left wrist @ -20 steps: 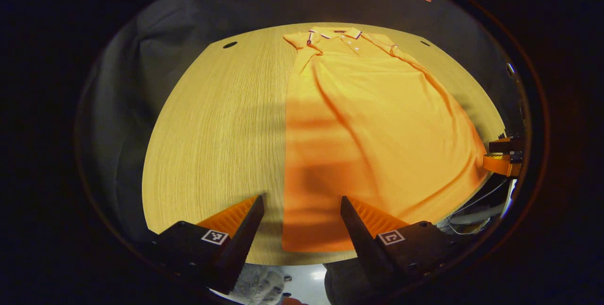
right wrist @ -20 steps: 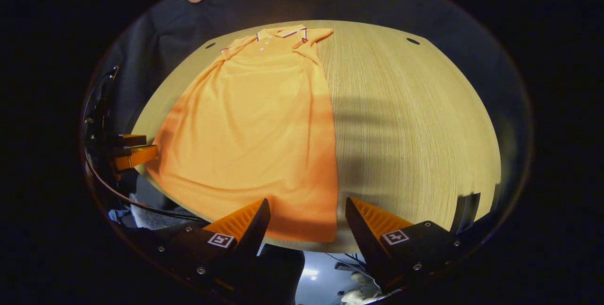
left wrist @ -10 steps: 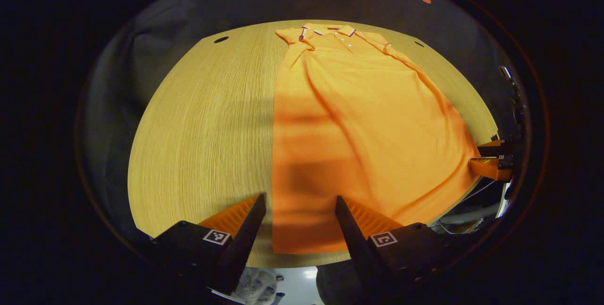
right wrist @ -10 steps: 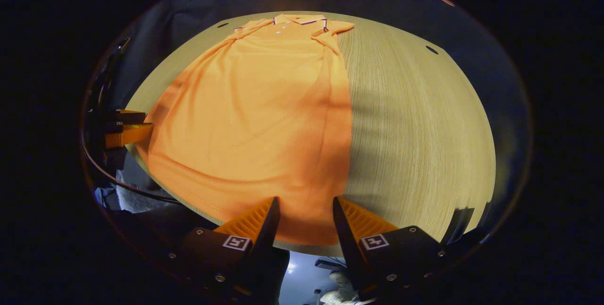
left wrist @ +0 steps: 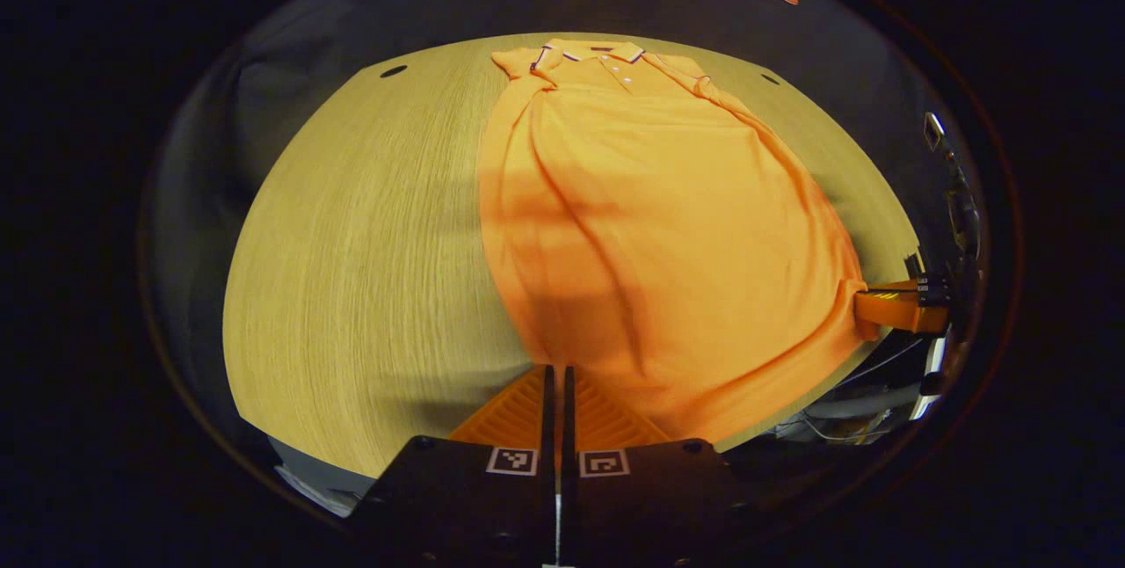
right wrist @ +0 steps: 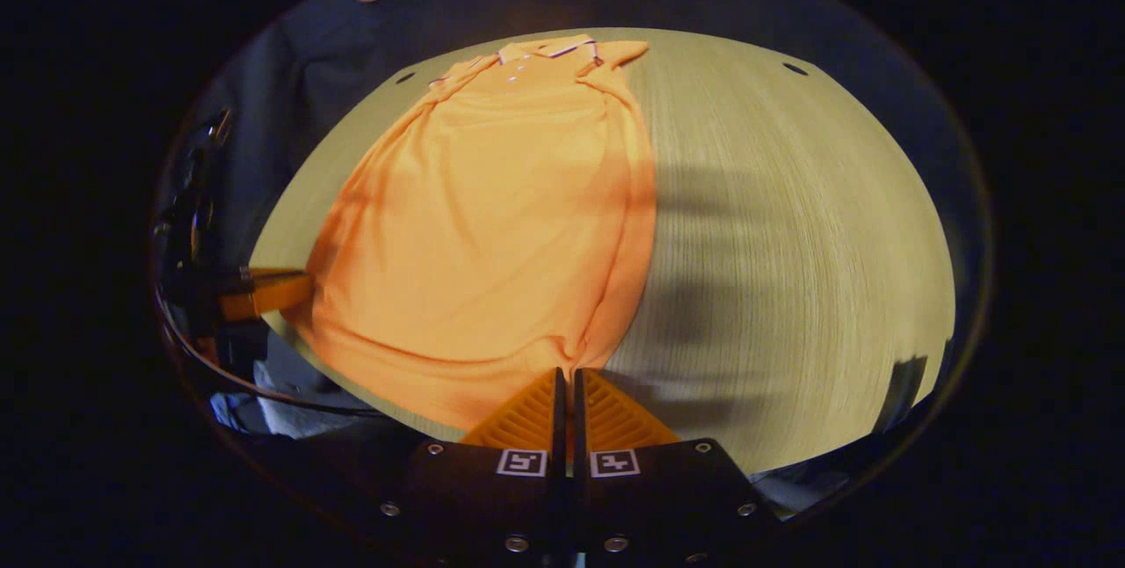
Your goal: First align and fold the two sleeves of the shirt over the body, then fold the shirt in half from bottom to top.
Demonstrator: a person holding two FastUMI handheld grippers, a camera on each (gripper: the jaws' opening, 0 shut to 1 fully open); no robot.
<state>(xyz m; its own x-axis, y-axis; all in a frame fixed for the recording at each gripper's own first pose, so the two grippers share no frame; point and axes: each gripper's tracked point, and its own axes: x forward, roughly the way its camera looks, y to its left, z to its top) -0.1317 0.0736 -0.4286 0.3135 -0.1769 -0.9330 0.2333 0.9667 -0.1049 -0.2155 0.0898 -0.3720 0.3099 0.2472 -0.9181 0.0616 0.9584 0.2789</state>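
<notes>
An orange polo shirt [left wrist: 650,225] [right wrist: 492,225] lies lengthwise on the wooden table, collar at the far end and both sleeves folded in over the body. My left gripper [left wrist: 555,367] is shut on the shirt's near left hem corner, and the cloth puckers at its tips. My right gripper [right wrist: 565,370] is shut on the near right hem corner, where the fabric gathers in small creases. The right gripper [left wrist: 883,309] also appears at the right edge of the left gripper view, and the left gripper [right wrist: 277,291] at the left edge of the right gripper view.
The round wooden table [left wrist: 352,243] [right wrist: 791,225] has bare wood beside the shirt on each outer side. Small dark holes [left wrist: 393,71] [right wrist: 795,69] sit near its far edge. Black cloth wall stands behind. Cables hang below the near edge [right wrist: 264,392].
Both grippers went from open, straddling the hem corners, to shut on them. The hem now bunches at each tip and is drawn in a little.
</notes>
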